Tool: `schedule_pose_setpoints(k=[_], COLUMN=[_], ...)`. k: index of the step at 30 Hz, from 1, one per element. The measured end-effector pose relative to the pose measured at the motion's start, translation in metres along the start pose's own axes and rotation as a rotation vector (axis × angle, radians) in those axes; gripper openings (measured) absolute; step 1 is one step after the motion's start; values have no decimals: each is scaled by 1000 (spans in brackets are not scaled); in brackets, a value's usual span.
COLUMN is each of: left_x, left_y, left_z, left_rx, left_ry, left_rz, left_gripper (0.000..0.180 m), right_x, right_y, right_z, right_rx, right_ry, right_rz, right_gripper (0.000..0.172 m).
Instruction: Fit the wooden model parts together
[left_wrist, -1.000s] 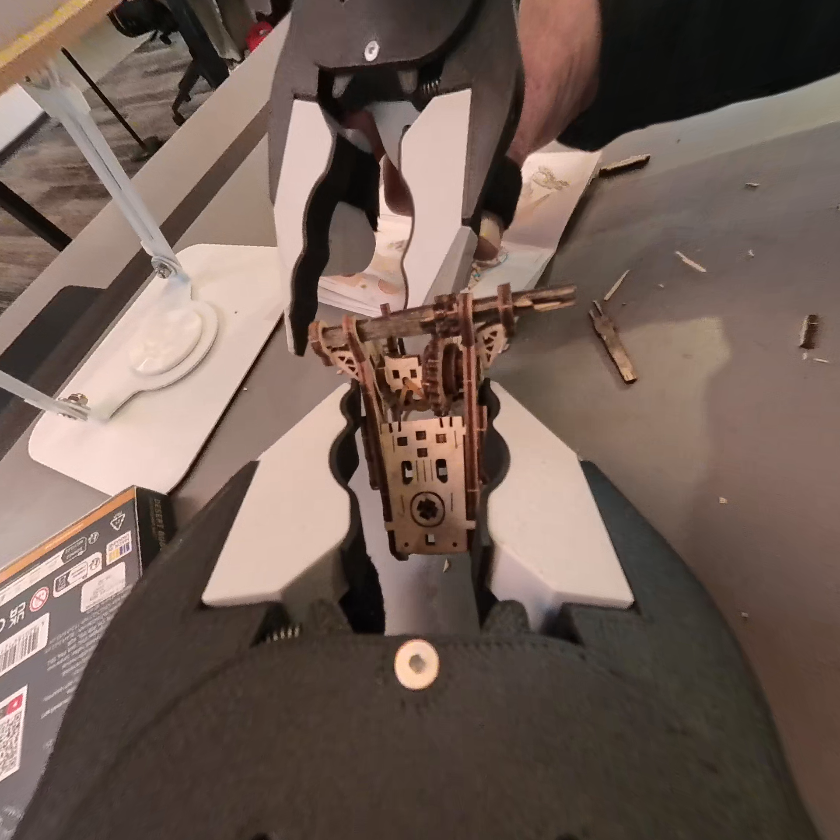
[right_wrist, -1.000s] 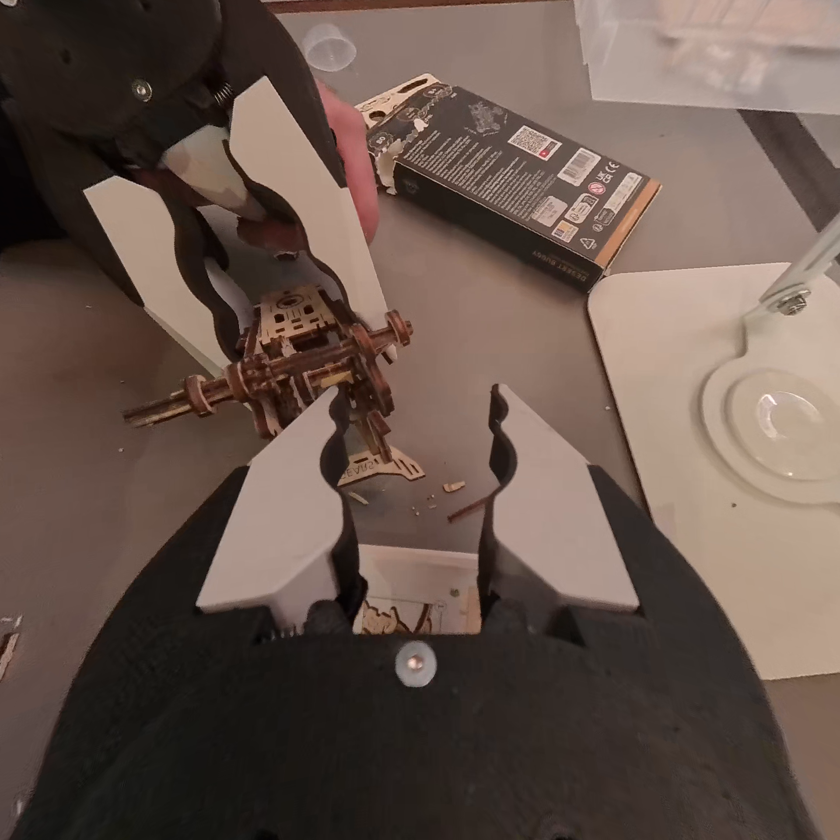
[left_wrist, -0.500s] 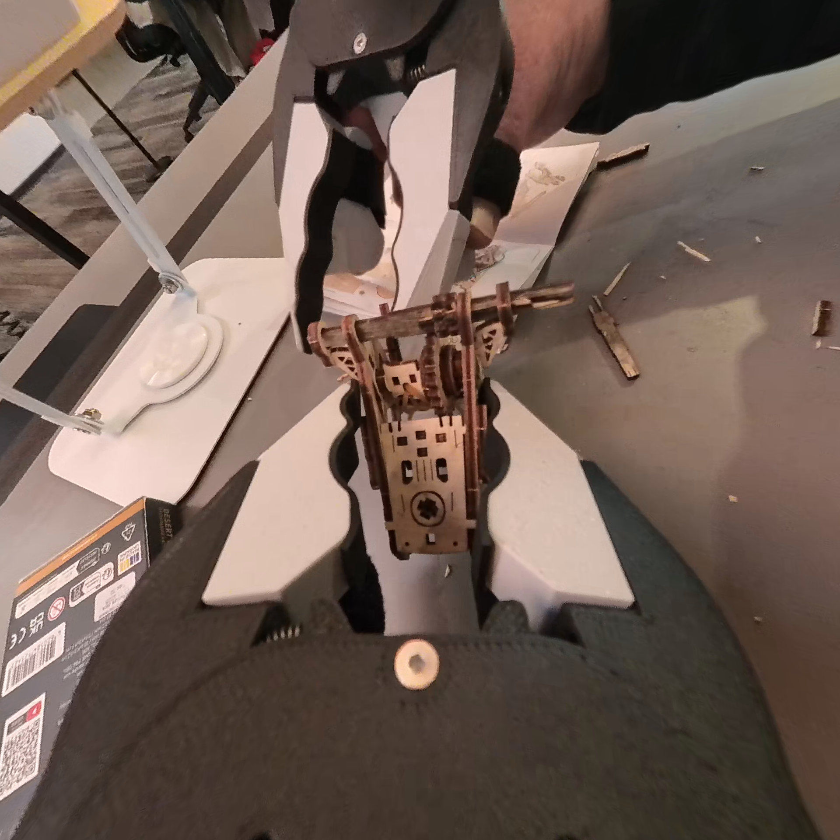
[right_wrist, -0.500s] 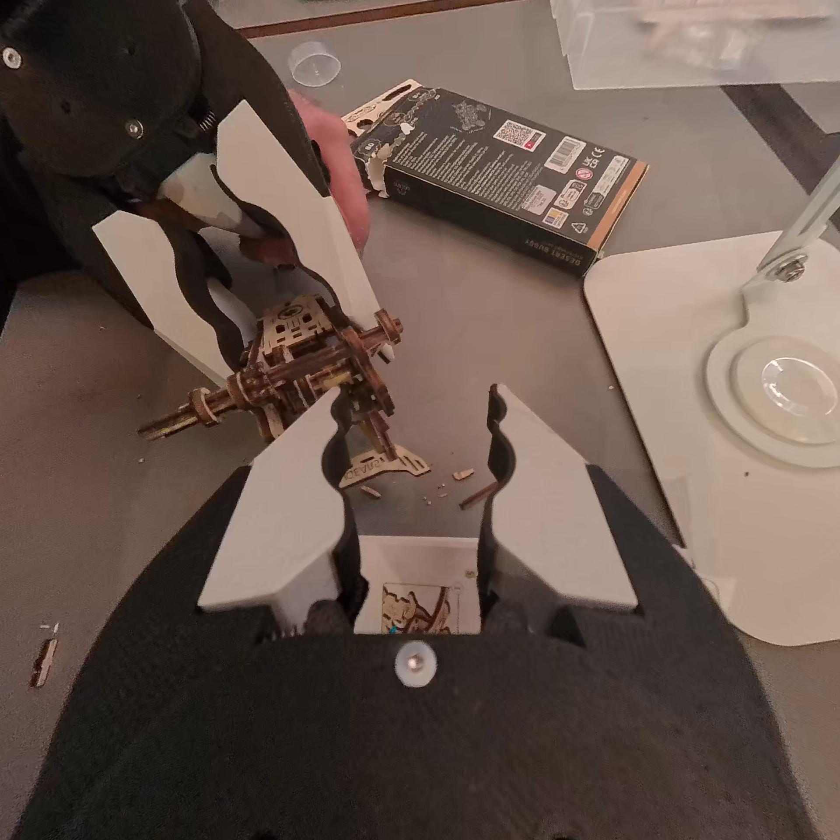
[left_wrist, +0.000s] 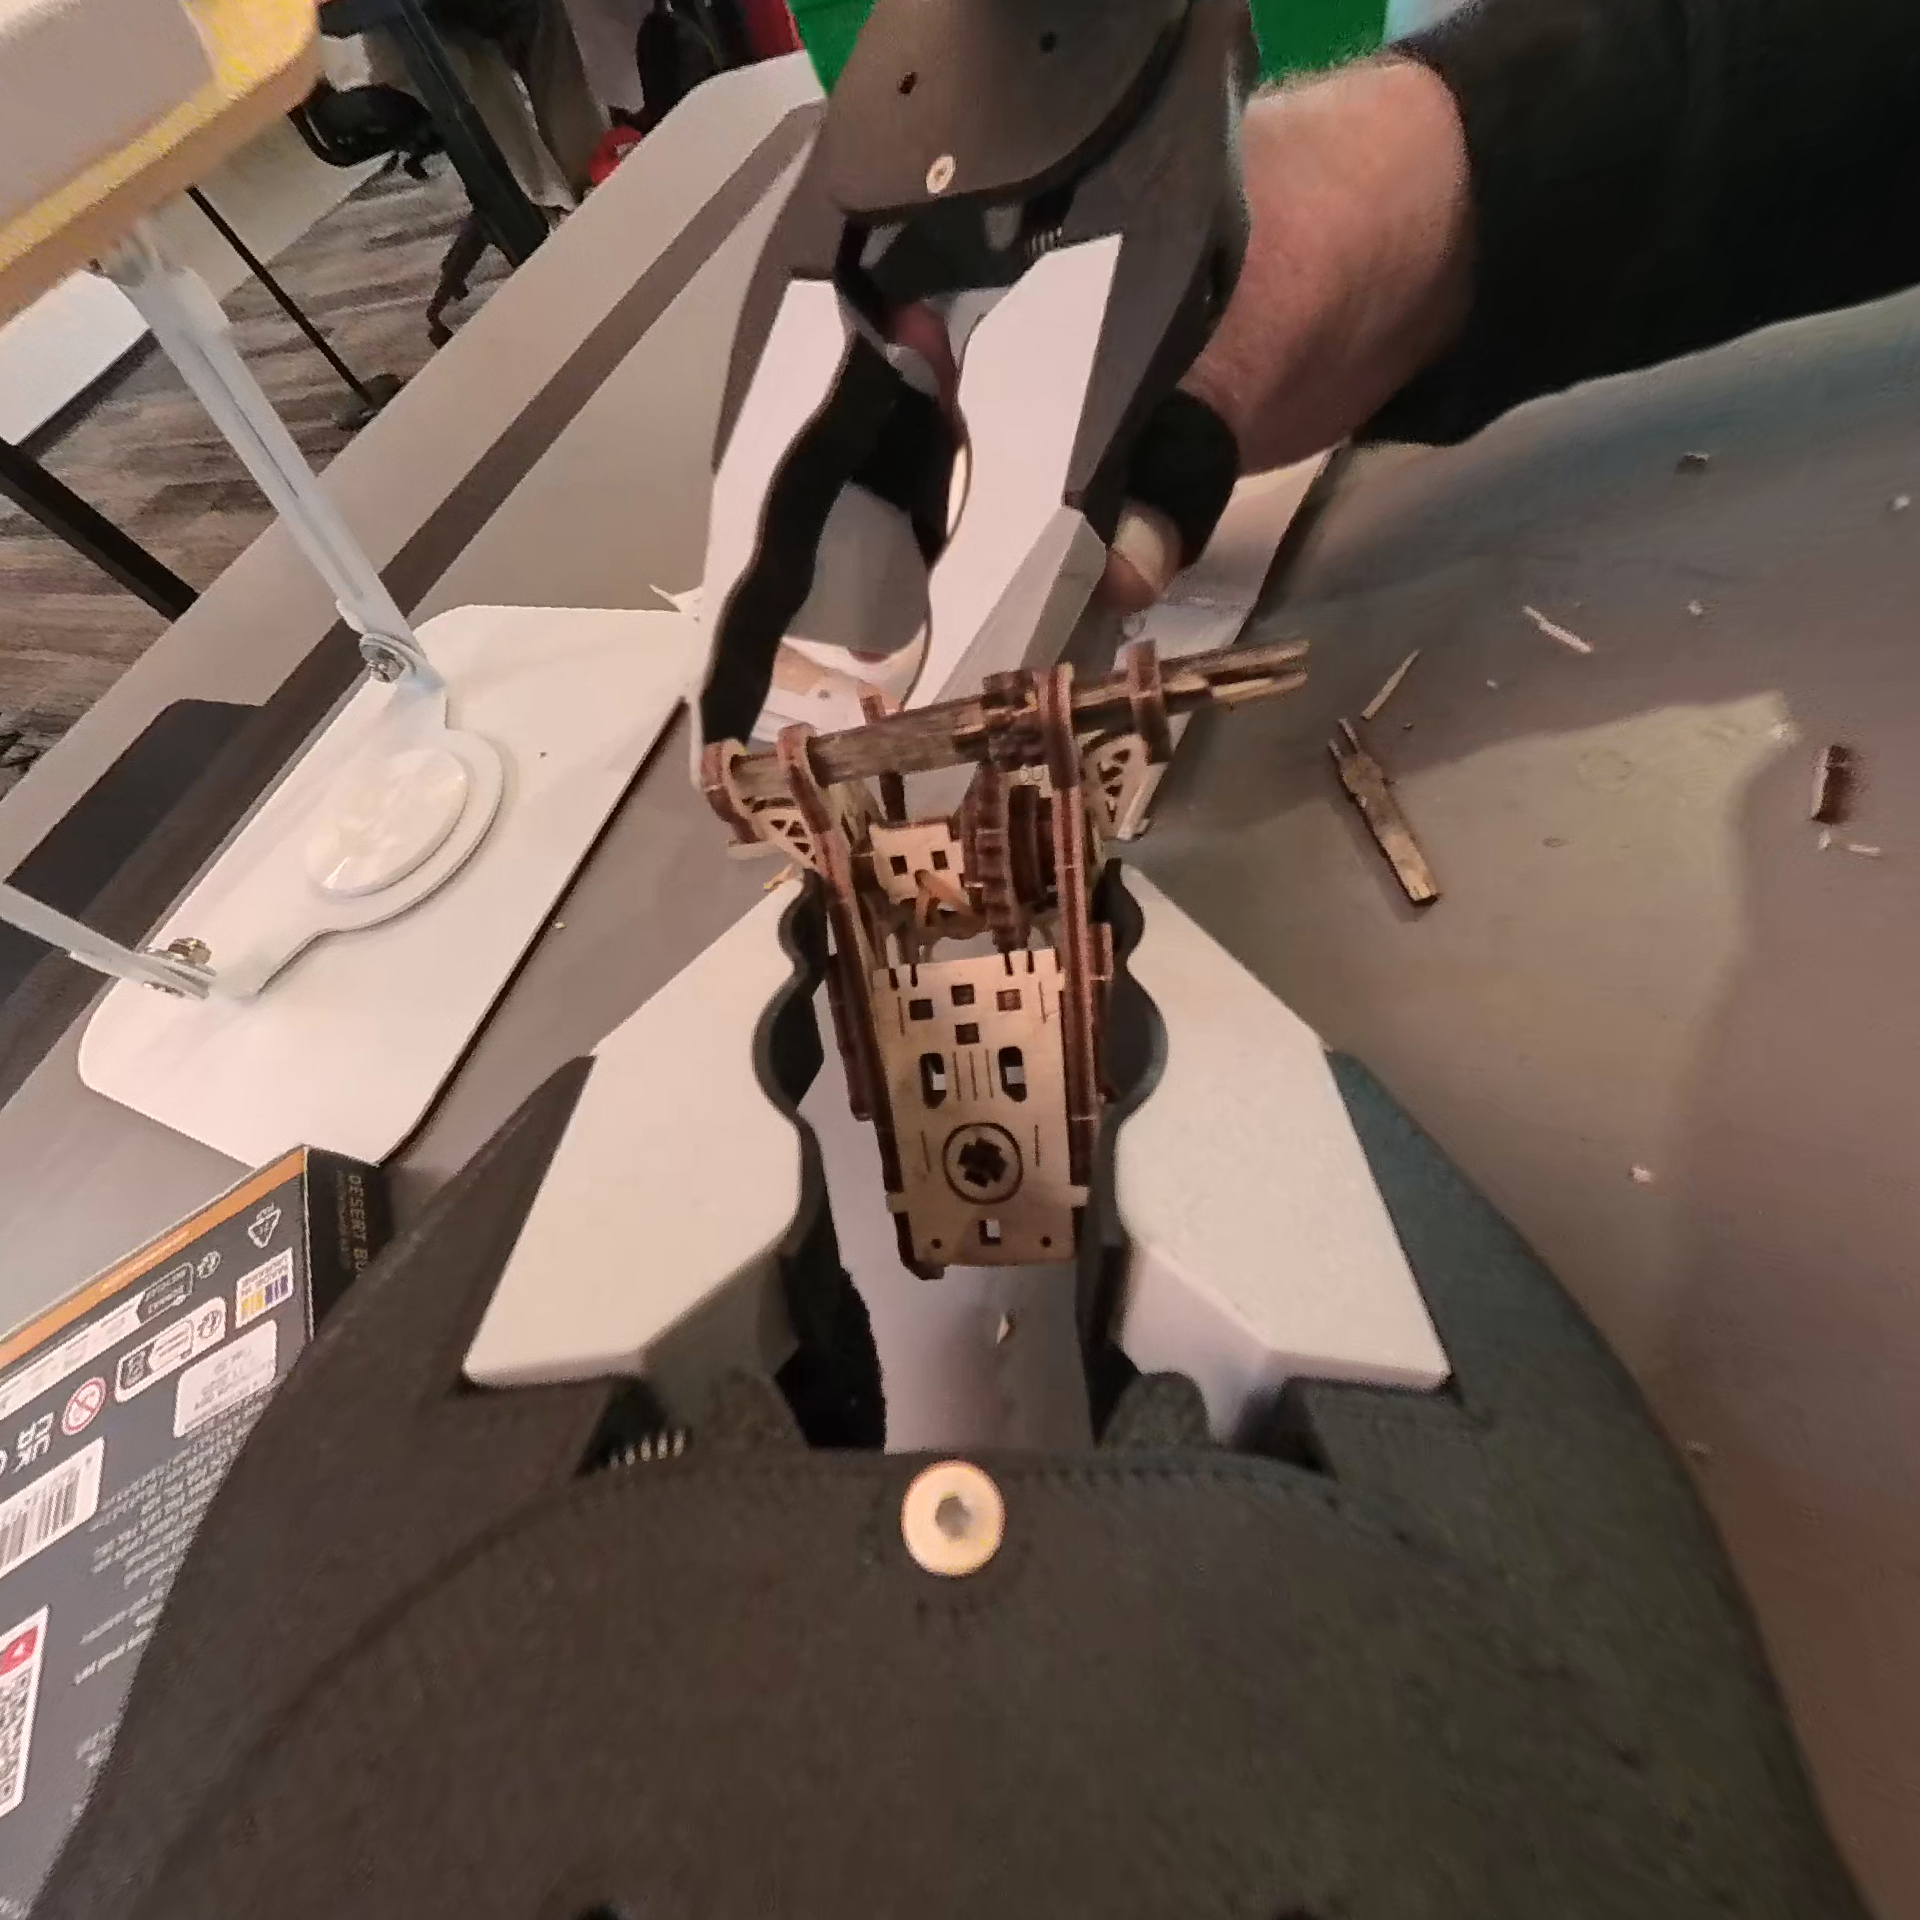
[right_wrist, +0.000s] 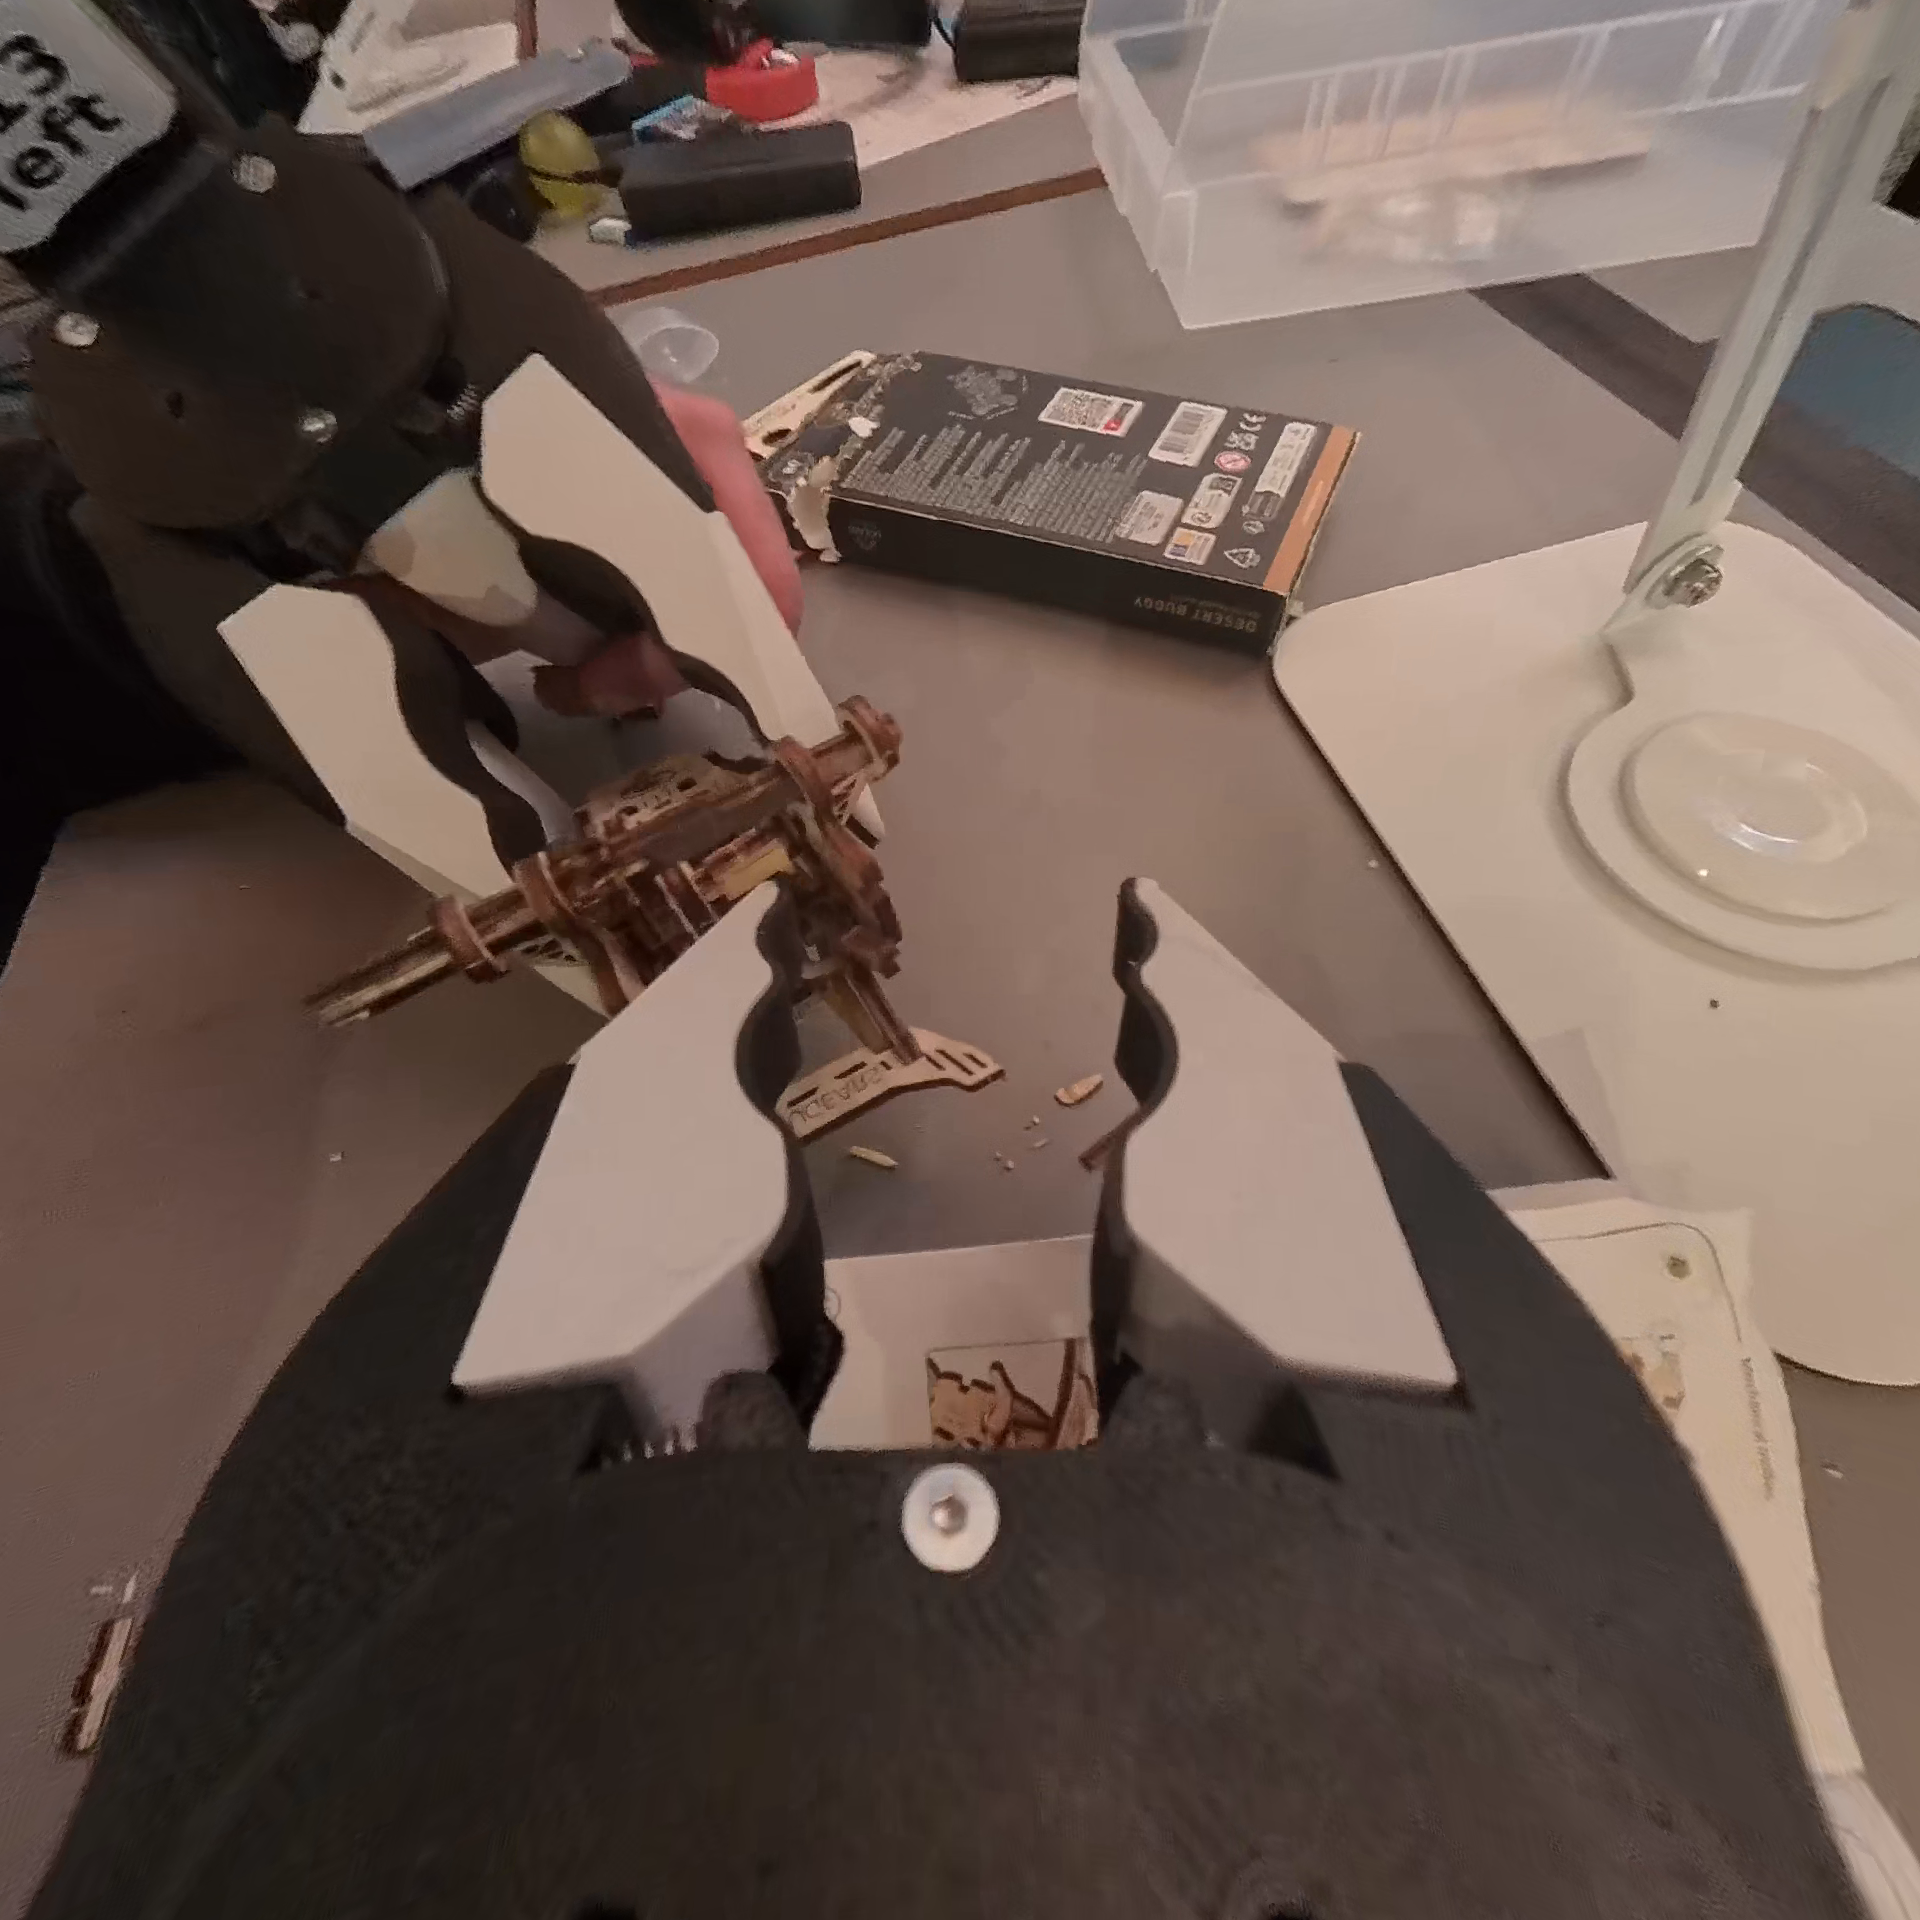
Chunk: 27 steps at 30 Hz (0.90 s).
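Observation:
My left gripper (left_wrist: 961, 904) is shut on the wooden model (left_wrist: 977, 1091). Its pads press on both long sides of the pale slotted body. The model's dark axle (left_wrist: 997, 727) and gears stick out past the fingertips. In the right wrist view the model (right_wrist: 665, 883) hangs tilted over the grey table (right_wrist: 1039, 810) in the left gripper (right_wrist: 675, 800), with a curved pale plate (right_wrist: 894, 1081) at its lower end. My right gripper (right_wrist: 951, 904) is open and empty, just right of the model. In the left wrist view it (left_wrist: 883, 644) hovers behind the axle.
A black box (right_wrist: 1049, 509) lies beyond the model. A white stand base (right_wrist: 1662, 831) with a slanted metal arm takes up the right. A clear plastic bin (right_wrist: 1455, 135) stands at the back. Wood scraps (left_wrist: 1382, 821) and a paper booklet (left_wrist: 1205, 582) lie on the table.
My right gripper has lifted a little behind the model and stays open. My left gripper keeps the same hold on the model, which has barely moved.

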<state>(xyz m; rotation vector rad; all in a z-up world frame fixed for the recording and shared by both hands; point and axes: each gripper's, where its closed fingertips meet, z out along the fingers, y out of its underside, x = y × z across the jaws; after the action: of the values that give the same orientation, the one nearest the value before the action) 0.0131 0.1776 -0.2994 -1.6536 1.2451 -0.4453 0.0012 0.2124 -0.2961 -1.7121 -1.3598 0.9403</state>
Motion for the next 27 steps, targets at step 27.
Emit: schedule_pose_setpoints(k=[27], left_x=[-3], left_y=[-8], left_z=[4], left_rx=[-55], left_ry=[-139], left_rz=[194], left_gripper=[50], right_x=[-1], right_y=[-8], right_z=[-20], right_rx=[17], right_ry=[14], right_rz=[-3], right_gripper=[59])
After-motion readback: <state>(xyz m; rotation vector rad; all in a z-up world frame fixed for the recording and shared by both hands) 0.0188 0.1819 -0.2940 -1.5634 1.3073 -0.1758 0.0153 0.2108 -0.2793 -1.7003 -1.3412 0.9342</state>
